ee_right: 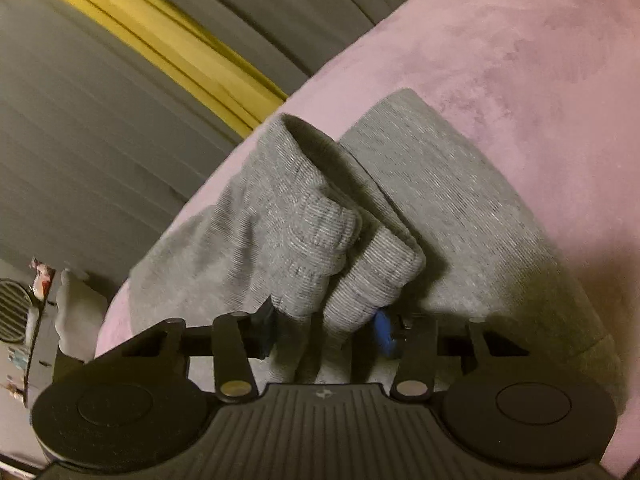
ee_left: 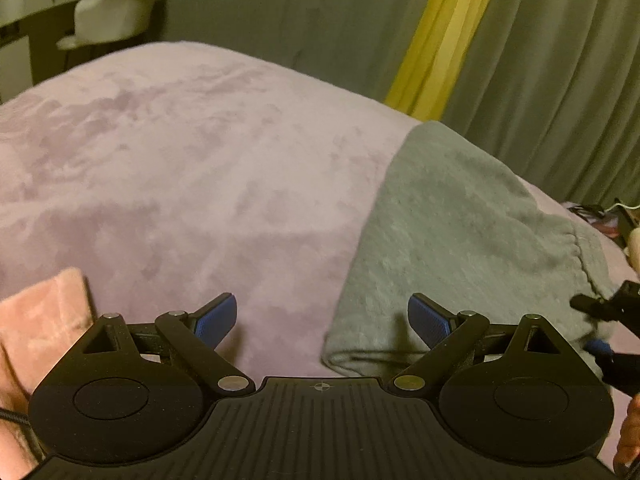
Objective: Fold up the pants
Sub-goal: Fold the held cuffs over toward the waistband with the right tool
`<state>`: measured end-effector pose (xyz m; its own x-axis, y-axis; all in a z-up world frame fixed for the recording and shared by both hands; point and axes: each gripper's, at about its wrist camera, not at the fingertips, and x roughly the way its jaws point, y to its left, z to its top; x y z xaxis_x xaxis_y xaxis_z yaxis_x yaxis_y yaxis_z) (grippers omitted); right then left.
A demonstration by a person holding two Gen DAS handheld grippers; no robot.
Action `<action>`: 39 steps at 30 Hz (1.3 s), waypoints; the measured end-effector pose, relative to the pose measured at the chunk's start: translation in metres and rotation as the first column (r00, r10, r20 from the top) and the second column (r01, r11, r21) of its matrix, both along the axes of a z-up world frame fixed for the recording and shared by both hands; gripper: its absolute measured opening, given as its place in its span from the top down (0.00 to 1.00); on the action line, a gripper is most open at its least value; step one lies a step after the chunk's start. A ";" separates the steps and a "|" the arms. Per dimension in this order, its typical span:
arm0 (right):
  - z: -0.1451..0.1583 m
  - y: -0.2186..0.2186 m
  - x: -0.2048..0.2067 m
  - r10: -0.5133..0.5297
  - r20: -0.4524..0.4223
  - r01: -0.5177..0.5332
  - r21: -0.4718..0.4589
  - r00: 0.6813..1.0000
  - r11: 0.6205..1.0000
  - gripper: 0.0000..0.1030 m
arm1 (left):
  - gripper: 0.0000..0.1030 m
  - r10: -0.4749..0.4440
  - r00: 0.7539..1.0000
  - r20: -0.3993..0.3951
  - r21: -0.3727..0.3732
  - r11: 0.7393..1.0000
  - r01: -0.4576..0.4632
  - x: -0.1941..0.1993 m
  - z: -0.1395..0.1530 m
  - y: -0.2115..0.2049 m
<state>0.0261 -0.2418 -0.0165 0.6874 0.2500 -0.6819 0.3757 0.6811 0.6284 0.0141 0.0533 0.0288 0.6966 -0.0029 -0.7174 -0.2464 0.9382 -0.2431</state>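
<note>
Item one, your left gripper (ee_left: pixel 322 322): its blue pads (ee_left: pixel 218 320) stand wide apart with nothing between them, hovering low over the pink bedspread (ee_left: pixel 180 168). The gap between the fingers frames bare bedspread on one side and the near corner of the grey pants (ee_left: pixel 452 232) on the other; the right-hand pad sits above the edge of the cloth, and you cannot tell from this view whether it touches. Item two, the grey pants: they lie on the bed, laid flat in a long band that runs from the left gripper's right side away toward the far edge of the bed. Item three, your right gripper (ee_right: pixel 324 330): its fingers are clamped on the ribbed cuffs (ee_right: pixel 348 256) of the pants, two cuffs bunched side by side and pinched between the pads, one blue pad (ee_right: pixel 382 332) showing at the right of the bundle. The legs rise from that grip and drape back over the rest of the garment, which spreads flat on the bedspread beneath and beyond. In the left wrist view your right gripper (ee_left: pixel 604 328) shows at the far right edge, blurred, at the border of the grey cloth. Item four, surroundings: a folded pink cloth (ee_left: pixel 40 328) at the left gripper's left side, grey curtains (ee_left: pixel 560 80) with a yellow strip (ee_left: pixel 444 32) behind the bed, and a white chair (ee_left: pixel 116 12) at the far left.
</note>
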 end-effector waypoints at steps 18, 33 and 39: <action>0.124 0.032 -0.030 0.095 0.303 -0.064 -0.113 0.948 0.992 0.70 | 0.07 -0.258 0.966 -0.035 0.025 0.966 0.259 -0.005 -0.015 -0.072; -0.002 -0.034 -0.066 -0.044 -0.045 0.042 -0.038 0.998 0.998 0.50 | 0.09 -0.033 0.990 -0.140 0.019 0.999 0.036 0.016 -0.040 -0.035; -0.006 -0.046 -0.064 -0.075 -0.016 0.076 0.058 0.997 0.995 0.40 | 0.08 -0.021 0.989 -0.149 0.046 0.999 0.028 0.018 -0.041 -0.040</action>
<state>-0.0383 -0.2876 -0.0227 0.6964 0.2376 -0.6772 0.4337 0.6125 0.6609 0.0321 0.0131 -0.0120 0.5826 0.0178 -0.8126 -0.2532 0.9540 -0.1607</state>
